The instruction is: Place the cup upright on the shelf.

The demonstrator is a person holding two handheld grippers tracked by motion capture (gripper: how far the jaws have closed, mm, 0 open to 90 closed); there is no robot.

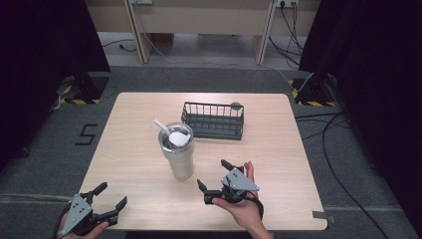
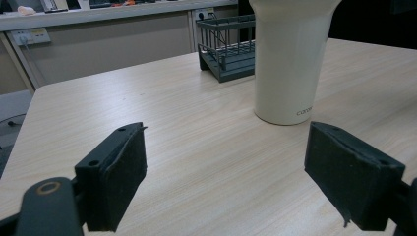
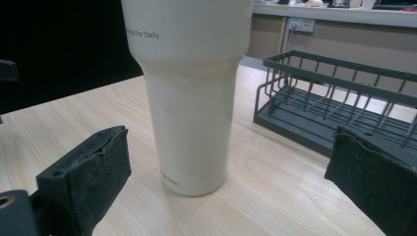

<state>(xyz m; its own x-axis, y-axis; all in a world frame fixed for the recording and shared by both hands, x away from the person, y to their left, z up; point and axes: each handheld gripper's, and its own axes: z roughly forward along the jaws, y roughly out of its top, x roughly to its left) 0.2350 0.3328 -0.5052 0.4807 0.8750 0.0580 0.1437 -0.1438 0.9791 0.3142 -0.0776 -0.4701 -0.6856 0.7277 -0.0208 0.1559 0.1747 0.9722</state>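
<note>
- Tall cream-white steel tumbler [image 1: 177, 152] with lid and white straw: stands upright near the middle of the pale wooden desk [image 1: 134, 149], just in front of the dark wire basket [image 1: 214, 121] and apart from it.
- Right claw [image 1: 215, 178]: jaws spread wide, holding nothing; it points at the tumbler's lower body from close by, probably lined up for a side grip.
- Left claw [image 1: 111, 195]: jaws wide apart, empty, low at the desk's near left corner, likely in reserve.
- Count: one tumbler, one basket, two claws.
</note>
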